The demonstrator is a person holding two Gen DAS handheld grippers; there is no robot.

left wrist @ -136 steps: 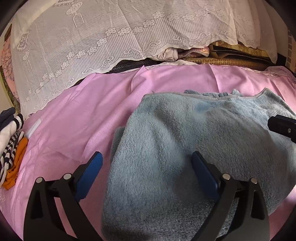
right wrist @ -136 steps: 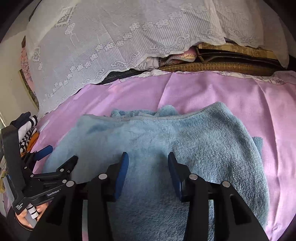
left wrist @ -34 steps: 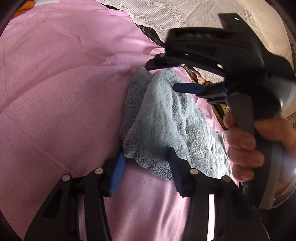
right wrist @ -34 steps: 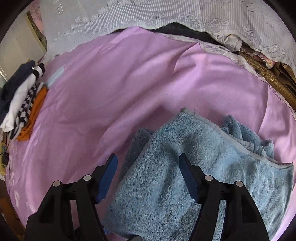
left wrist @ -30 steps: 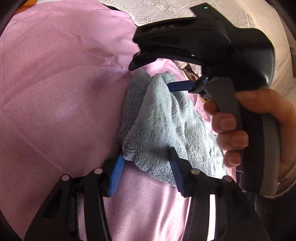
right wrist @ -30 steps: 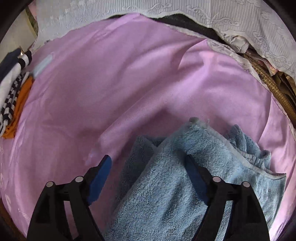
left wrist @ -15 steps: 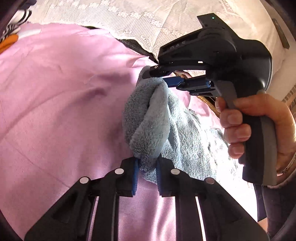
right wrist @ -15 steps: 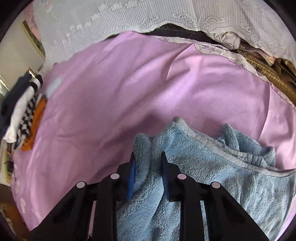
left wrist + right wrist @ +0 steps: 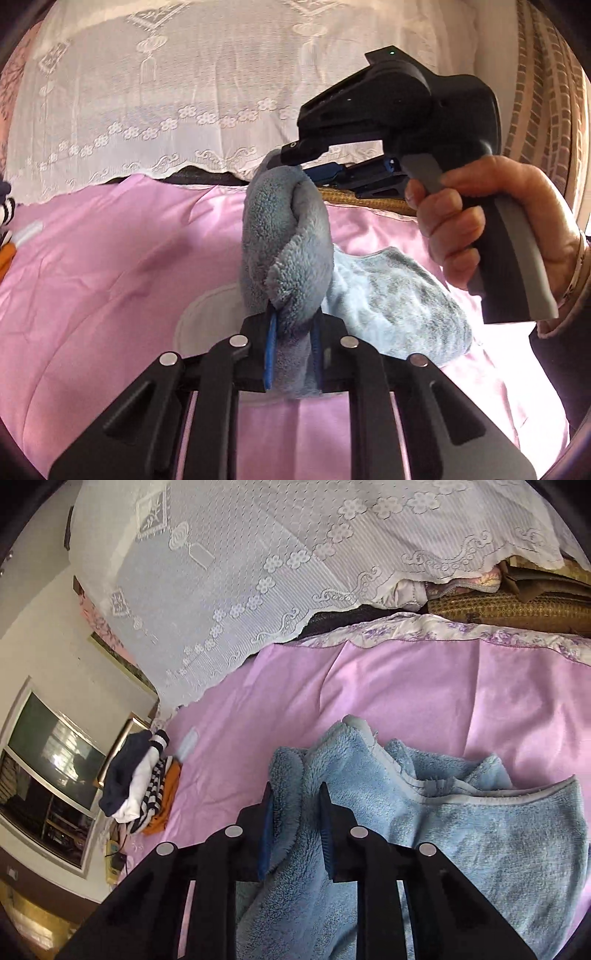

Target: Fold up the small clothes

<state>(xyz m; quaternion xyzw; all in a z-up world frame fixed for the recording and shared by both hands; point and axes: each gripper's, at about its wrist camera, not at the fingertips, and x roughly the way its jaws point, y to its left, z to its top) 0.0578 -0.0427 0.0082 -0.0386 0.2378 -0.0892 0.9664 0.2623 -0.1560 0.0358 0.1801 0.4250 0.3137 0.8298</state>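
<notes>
With the left gripper [image 9: 291,354] clamped on the fluffy blue fleece garment [image 9: 288,236] and the right gripper [image 9: 295,834] closing on it above the pink bedsheet [image 9: 110,266], the thick pile risked slipping, spoiling the fold.

A fluffy grey-blue garment [image 9: 461,834] lies on a plain pink sheet [image 9: 369,694]. White floral lace curtain [image 9: 277,554] fills the upper frame; navy, white, striped and orange clothes [image 9: 140,786] sit left.

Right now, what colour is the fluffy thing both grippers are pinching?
The fluffy garment is light blue with a grey-blue trim, clearest in the right wrist view.
</notes>
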